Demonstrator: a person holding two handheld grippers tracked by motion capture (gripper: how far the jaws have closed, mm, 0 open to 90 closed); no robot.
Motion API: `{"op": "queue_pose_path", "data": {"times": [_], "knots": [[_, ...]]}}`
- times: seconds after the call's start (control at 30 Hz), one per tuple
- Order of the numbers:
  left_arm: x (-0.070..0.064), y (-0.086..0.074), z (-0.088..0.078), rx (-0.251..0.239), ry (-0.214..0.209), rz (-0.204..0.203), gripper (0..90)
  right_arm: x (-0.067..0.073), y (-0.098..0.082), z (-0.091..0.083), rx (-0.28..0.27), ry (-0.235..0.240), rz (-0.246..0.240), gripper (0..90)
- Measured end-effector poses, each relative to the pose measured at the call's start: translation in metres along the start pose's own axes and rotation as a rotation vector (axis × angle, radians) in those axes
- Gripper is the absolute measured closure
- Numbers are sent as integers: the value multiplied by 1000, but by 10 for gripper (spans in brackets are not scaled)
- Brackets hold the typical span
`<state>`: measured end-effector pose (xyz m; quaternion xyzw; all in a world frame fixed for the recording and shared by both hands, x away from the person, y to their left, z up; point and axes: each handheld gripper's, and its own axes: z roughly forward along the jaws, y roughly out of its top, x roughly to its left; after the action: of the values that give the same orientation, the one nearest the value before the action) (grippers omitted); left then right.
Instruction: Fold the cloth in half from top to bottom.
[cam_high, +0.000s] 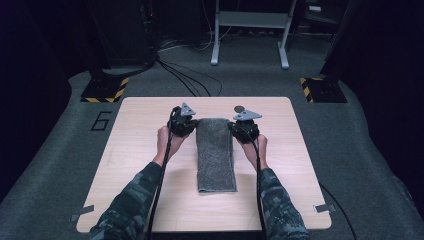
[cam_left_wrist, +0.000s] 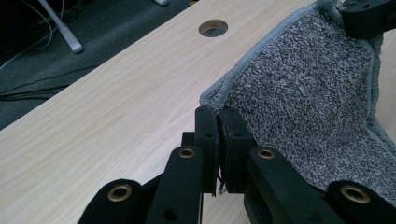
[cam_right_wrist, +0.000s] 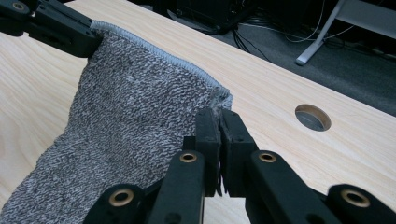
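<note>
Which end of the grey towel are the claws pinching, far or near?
The far end of the towel: left claw and right claw each clamp one far corner, lifting it. The near end lies flat on the table, untouched.

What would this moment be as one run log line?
work: folding grey towel | left gripper: shut on far left corner | right gripper: shut on far right corner | far edge lifted off table

Grey speckled towel (cam_high: 215, 155) on a pale wood-grain table (cam_high: 135, 165).
The towel is mottled grey-and-white with a lighter grey hem; black grippers at its twelve o'clock corners; camouflage sleeves (cam_high: 131, 205); dark grey carpet (cam_high: 55, 165).
</note>
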<state>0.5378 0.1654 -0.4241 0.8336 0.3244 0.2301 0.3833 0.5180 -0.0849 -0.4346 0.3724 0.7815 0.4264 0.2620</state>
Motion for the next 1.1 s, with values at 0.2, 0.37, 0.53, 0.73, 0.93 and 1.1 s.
{"op": "queue_pose_path", "data": {"times": [0.2, 0.37, 0.53, 0.73, 0.93, 1.1], "knots": [[-4, 1, -7, -27, -12, 1, 867, -1, -2, -8, -28, 4, -4, 875], [-13, -1, -15, -61, -23, 7, 867, 4, -8, -20, -55, 12, -1, 875], [-22, -7, -19, -70, -30, 28, 867, 7, -17, -30, -67, 26, -14, 875], [-32, -15, -27, -70, -57, 45, 867, 13, -26, -41, -69, 40, -35, 874], [-43, -27, -33, -67, -74, 63, 866, 19, -36, -50, -68, 58, -39, 873], [-51, -38, -37, -53, -96, 77, 865, 27, -47, -58, -59, 79, -60, 872]]}}
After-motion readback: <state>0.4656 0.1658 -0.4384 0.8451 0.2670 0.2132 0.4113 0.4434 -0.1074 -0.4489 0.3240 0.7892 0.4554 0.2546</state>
